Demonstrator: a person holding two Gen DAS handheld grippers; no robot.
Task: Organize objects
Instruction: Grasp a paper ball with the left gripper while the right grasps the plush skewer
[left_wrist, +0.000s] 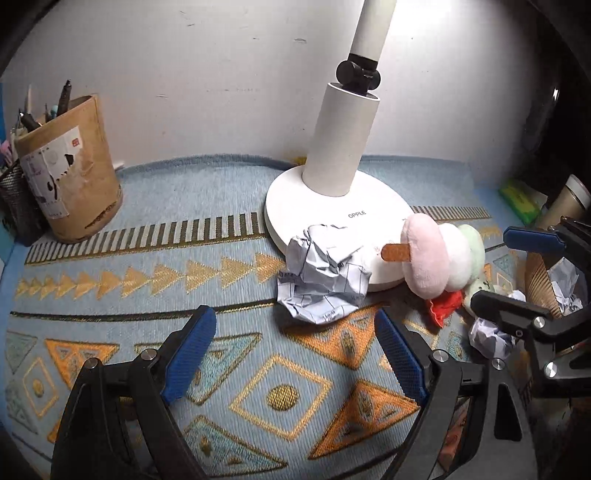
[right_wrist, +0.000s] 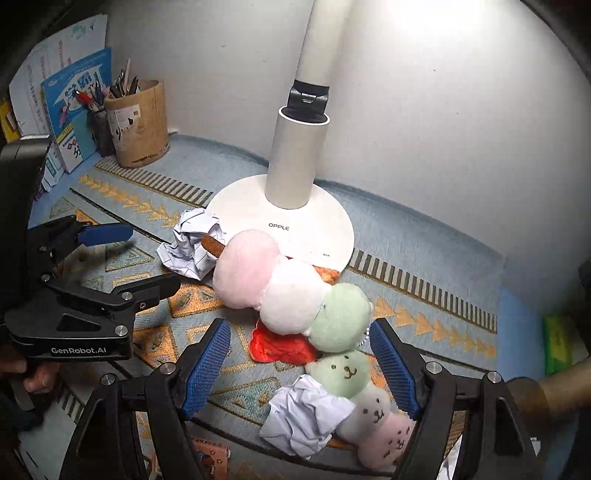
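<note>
A crumpled paper ball (left_wrist: 323, 275) lies against the white lamp base (left_wrist: 332, 206); it also shows in the right wrist view (right_wrist: 192, 245). My left gripper (left_wrist: 295, 338) is open and empty just short of it. A plush dango skewer (right_wrist: 291, 291) in pink, white and green lies by the lamp base (right_wrist: 325, 214), over a red scrap (right_wrist: 280, 345). A smaller plush skewer with faces (right_wrist: 362, 395) and a second paper ball (right_wrist: 303, 417) lie between my open right gripper's (right_wrist: 301, 341) fingers. The left gripper shows in the right wrist view (right_wrist: 147, 258).
A tan pen holder (left_wrist: 70, 177) with pens stands at the back left by a mesh cup (left_wrist: 16, 199). Books (right_wrist: 74, 110) lean behind it. A brown paper container with crumpled paper (left_wrist: 554, 284) sits at the right. A green pack (left_wrist: 521, 199) lies at the far right. A patterned blue mat (left_wrist: 184, 280) covers the desk.
</note>
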